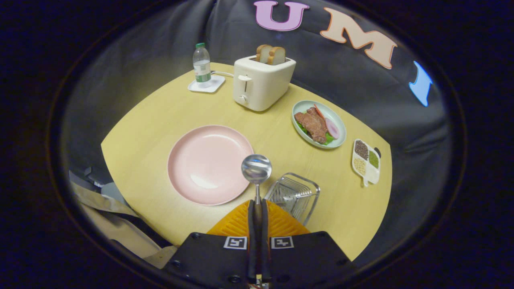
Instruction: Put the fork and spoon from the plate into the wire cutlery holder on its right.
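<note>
My gripper (257, 205) is shut on the handle of a metal spoon (256, 168), whose round bowl sticks up ahead of the fingers, over the right rim of the pink plate (200, 160). The plate lies bare on the wooden table. The wire cutlery holder (295, 194) stands just to the right of the fingers, beside the plate, with thin metal pieces inside that I cannot make out clearly. The spoon is held above the table, between plate and holder.
Beyond the plate stands a white toaster (261, 82) with two bread slices. A water bottle (201, 64) sits on a white coaster at the far left. A plate of meat (319, 124) and a small divided dish (366, 160) lie to the right.
</note>
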Tool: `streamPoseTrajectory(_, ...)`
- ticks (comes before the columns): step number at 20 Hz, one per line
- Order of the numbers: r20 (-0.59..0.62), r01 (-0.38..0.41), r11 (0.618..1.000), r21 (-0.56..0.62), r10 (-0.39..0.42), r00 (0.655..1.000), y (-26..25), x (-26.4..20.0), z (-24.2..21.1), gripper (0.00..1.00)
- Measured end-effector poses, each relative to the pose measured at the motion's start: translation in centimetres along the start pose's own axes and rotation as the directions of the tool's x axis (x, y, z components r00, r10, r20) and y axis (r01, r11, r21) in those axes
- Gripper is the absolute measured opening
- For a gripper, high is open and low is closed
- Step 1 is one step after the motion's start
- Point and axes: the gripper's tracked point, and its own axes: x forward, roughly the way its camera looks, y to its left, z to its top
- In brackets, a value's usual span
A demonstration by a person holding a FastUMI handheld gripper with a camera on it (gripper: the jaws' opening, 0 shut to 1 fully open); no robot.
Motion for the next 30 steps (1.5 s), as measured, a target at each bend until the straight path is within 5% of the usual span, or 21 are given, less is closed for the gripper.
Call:
streamPoseTrajectory(13,-0.119,0.020,1.000,-0.008,-0.021,0.993,-4.6,-1.1,-3.1,0.11)
streamPoseTrajectory(19,-0.068,0.049,0.998,0.034,-0.047,0.997,-5.1,-1.3,-2.1,0.42)
streamPoseTrajectory(24,0.032,0.065,0.987,0.145,-0.071,0.997,-4.4,-2.6,-0.5,1.00)
streamPoseTrajectory(30,0.253,0.076,0.954,0.291,-0.154,0.955,-3.6,-6.1,2.7,0.99)
